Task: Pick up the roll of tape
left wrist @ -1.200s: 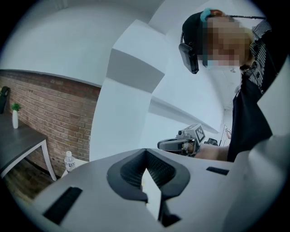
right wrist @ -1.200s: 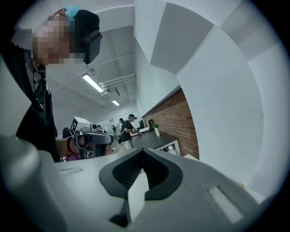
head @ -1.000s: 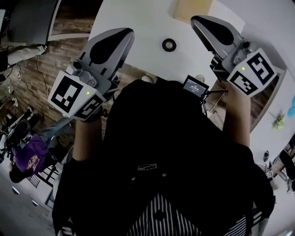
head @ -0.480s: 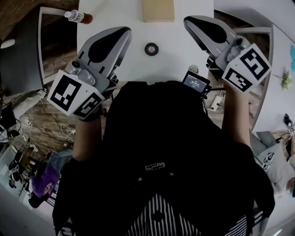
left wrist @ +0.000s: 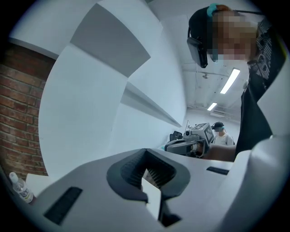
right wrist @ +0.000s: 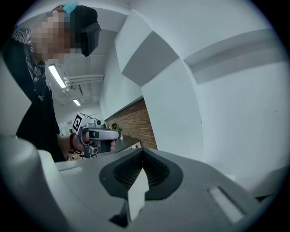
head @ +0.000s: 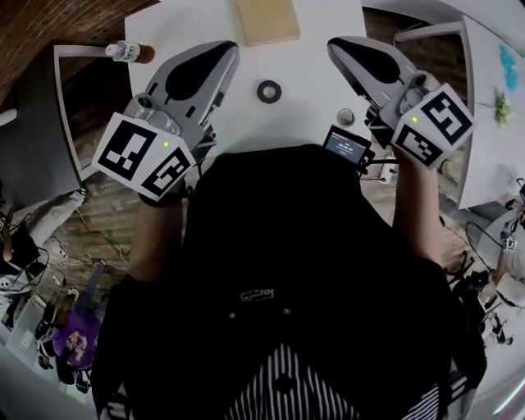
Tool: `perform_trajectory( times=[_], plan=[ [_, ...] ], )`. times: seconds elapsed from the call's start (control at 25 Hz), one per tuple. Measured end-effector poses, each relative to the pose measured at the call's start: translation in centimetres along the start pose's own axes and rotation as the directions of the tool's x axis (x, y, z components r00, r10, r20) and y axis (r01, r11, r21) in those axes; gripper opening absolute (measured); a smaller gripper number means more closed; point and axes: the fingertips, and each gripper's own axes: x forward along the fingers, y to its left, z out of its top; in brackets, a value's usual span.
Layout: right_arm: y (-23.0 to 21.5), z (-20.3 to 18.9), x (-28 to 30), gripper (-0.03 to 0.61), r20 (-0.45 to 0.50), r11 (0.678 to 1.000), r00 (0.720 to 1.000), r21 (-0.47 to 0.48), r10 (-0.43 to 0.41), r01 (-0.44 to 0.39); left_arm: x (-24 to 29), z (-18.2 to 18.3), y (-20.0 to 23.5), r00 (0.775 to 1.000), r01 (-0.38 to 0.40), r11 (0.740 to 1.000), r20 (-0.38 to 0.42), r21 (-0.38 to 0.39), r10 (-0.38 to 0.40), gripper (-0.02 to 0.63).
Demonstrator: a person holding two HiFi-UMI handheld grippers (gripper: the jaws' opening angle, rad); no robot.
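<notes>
The roll of tape [head: 268,91], a small black ring, lies flat on the white table [head: 312,90] in the head view. It sits between my two grippers and slightly beyond them, and neither touches it. My left gripper [head: 223,51] is held over the table's near left part, jaws together and empty. My right gripper [head: 338,45] hangs to the tape's right, also shut with nothing in it. In the left gripper view, the left gripper [left wrist: 146,153] faces a white wall. The right gripper [right wrist: 142,152] does likewise in its own view. The tape is in neither gripper view.
A flat wooden block [head: 267,20] lies at the table's far edge beyond the tape. A small bottle [head: 127,52] stands at the table's left corner. A small round metal piece [head: 346,116] rests near the front edge. Brick-patterned floor and cables surround the table.
The person has turned, so the table has swung round in the head view and the bottle has come into sight. The tape now sits centred between the grippers. Both grippers stay shut.
</notes>
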Motion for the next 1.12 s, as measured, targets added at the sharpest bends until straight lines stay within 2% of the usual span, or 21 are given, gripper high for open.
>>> perform_trajectory(
  times=[0.36, 0.68, 1.12],
  plan=[
    [0.4, -3.1, 0.8, 0.005, -0.053, 1.0, 0.999, 0.015, 0.012, -0.011, -0.5, -3.5, -0.3, 0.998, -0.048, 0.999, -0.041, -0.022, 0.047, 0.006],
    [-0.3, -3.1, 4.3, 0.005, -0.102, 0.998, 0.992, 0.018, 0.068, -0.067, -1.1, -4.3, 2.0, 0.995, -0.089, 0.992, -0.046, -0.084, 0.086, 0.006],
    [-0.2, -7.9, 4.6, 0.005, -0.145, 0.993, 0.982, 0.024, 0.117, -0.115, -2.0, -8.2, 0.8, 0.99, -0.135, 0.986, -0.056, -0.096, 0.13, 0.006]
  ],
)
